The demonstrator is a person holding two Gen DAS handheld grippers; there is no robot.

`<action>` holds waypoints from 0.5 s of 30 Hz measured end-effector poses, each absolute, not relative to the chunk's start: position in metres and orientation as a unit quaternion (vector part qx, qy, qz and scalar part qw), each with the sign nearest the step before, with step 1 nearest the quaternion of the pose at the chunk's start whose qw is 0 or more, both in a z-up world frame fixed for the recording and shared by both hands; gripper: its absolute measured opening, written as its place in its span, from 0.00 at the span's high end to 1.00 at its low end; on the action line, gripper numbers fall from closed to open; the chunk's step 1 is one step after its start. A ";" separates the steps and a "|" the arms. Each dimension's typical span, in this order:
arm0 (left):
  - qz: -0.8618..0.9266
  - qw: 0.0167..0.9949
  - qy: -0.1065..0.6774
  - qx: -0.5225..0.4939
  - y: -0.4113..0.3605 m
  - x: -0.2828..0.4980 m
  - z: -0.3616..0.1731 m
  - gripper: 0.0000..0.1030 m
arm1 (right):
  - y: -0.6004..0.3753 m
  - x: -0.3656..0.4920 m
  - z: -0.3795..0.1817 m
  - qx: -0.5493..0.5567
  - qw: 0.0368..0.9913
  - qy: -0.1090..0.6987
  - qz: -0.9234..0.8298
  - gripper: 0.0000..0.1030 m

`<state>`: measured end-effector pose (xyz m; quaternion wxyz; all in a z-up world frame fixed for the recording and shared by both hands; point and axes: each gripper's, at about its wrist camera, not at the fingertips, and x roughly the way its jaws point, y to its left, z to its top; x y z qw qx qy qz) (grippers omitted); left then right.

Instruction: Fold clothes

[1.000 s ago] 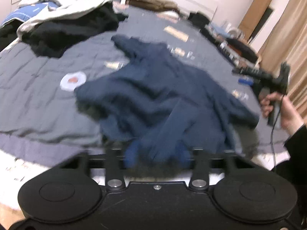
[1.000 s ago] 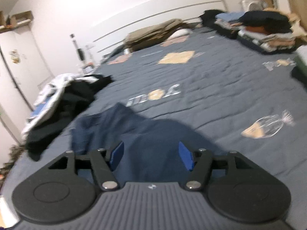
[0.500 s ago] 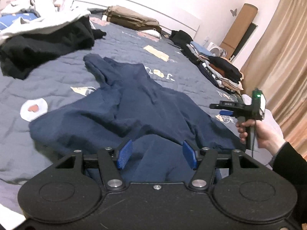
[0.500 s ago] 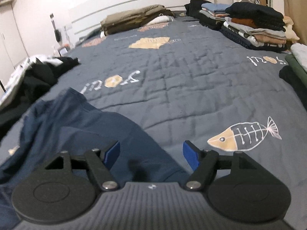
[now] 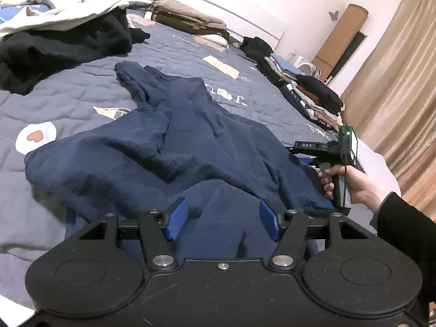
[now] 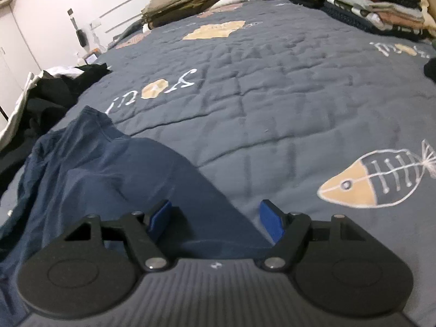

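Left gripper [image 5: 222, 223] wide open over navy garment [image 5: 174, 147], holding nothing. Right gripper [image 6: 216, 224] wide open at its right edge; bare quilt [image 6: 272, 95] beyond.

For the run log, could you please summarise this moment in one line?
left hand-held gripper open | right hand-held gripper open | navy garment spread, unfolded

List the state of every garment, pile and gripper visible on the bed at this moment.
navy garment: spread out unfolded, rumpled, one sleeve stretched toward the headboard.
left gripper: open, over the garment's near edge, holding nothing.
right gripper: open, over the garment's edge.
black clothes heap: unfolded, dumped in a pile.
clothes stack: folded, stacked at the bed's side.
khaki bedding: folded by the headboard.
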<state>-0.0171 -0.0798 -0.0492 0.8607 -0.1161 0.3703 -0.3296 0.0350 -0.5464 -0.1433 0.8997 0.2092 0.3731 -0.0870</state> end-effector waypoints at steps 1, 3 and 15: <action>-0.331 0.861 0.369 -0.115 -0.082 -0.015 -0.048 0.44 | -0.545 0.035 -0.144 0.219 0.899 0.371 -0.085 0.39; -0.337 0.862 0.362 -0.110 -0.088 -0.012 -0.043 0.44 | -0.545 0.034 -0.144 0.239 0.895 0.368 -0.084 0.62; -0.349 0.866 0.323 -0.155 -0.107 0.005 -0.055 0.44 | -0.509 0.027 -0.083 0.280 0.911 0.304 0.007 0.94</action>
